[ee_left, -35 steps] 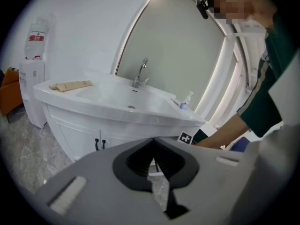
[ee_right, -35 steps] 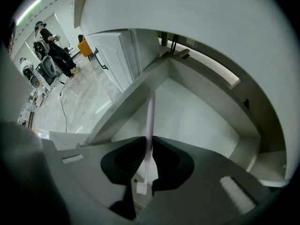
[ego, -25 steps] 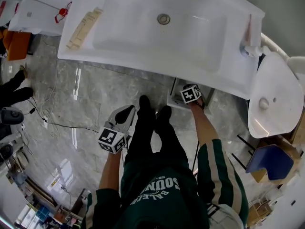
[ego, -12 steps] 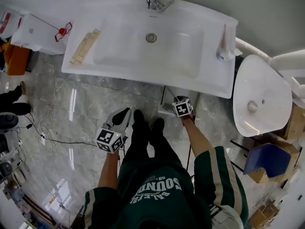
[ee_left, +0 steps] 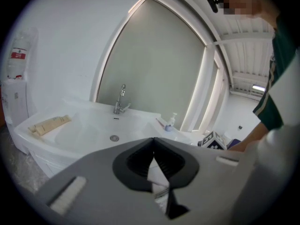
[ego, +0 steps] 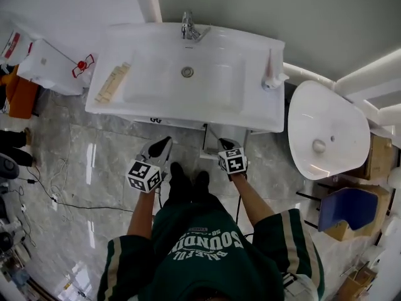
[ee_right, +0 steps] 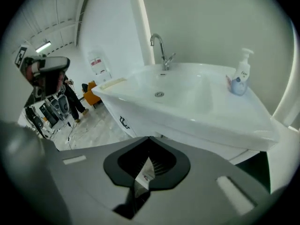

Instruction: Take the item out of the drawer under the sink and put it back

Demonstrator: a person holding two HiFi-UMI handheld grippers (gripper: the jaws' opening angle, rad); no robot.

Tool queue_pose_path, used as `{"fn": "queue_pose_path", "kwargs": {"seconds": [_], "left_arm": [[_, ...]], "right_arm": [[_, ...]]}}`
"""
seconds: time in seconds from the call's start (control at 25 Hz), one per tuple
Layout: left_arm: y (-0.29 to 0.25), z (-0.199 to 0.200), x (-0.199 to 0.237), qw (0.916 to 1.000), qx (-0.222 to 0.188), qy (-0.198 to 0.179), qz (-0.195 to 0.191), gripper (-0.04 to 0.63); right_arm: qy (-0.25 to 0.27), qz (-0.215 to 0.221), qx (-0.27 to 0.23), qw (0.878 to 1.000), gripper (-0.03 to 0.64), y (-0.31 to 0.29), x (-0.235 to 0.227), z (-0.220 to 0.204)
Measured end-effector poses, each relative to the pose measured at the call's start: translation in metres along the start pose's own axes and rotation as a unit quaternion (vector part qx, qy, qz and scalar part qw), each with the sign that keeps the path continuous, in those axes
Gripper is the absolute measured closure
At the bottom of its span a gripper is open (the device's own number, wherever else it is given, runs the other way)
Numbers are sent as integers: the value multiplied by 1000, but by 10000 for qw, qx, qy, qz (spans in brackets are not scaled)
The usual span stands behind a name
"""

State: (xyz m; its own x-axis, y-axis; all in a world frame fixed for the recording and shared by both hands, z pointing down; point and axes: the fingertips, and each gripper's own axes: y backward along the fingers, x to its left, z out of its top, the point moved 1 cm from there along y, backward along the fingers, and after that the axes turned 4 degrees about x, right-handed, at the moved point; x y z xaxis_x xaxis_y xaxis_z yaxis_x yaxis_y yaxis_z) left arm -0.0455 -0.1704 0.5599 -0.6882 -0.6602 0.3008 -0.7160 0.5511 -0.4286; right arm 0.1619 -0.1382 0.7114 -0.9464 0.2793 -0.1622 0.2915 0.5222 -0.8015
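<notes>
Now: left gripper (ego: 164, 144) jaws together, empty. Right gripper (ego: 224, 145) jaws just closed, nothing between. Item not visible; I judge it inside drawer under white ceramic sink (ego: 156, 80). I'd reopen jaws, approach drawer low and square.

White sink (ego: 188, 74); glossy grey veined marble floor (ego: 81, 162). Dark green sweatshirt (ego: 207, 256) with cream lettering and cream-striped sleeves. Grey left claw (ee_left: 152, 139) and right claw (ee_right: 149, 138), with black-and-white marker cubes (ego: 144, 175). Blue chair (ego: 348, 209).

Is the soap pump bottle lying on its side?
No, the soap pump bottle stands upright on the washbasin rim.
</notes>
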Motion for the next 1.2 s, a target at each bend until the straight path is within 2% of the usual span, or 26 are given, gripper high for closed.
{"fn": "queue_pose_path", "kwargs": {"seconds": [0.28, 0.48, 0.68, 0.88, 1.2], "left_arm": [[-5, 47, 0, 9987, -302, -381, -143, 545], [3, 80, 11, 9966, -564, -595, -104, 545], [4, 113, 14, 9936, -799, -789, -119, 545], [4, 135, 16, 9908, -909, -988, -169, 545], [2, 134, 13, 9906, -897, -1000, -246, 545]], "right_arm": [[140, -26, -1295, 9915, 614, 66, 18, 92], [219, -130, -2367, 9713, 615, 119, 30, 157], [369, -253, -3099, 9497, 615, 166, 32, 212], [444, -343, -3419, 9380, 615, 189, 36, 234], [401, -343, -3320, 9418, 615, 184, 37, 218]]}}
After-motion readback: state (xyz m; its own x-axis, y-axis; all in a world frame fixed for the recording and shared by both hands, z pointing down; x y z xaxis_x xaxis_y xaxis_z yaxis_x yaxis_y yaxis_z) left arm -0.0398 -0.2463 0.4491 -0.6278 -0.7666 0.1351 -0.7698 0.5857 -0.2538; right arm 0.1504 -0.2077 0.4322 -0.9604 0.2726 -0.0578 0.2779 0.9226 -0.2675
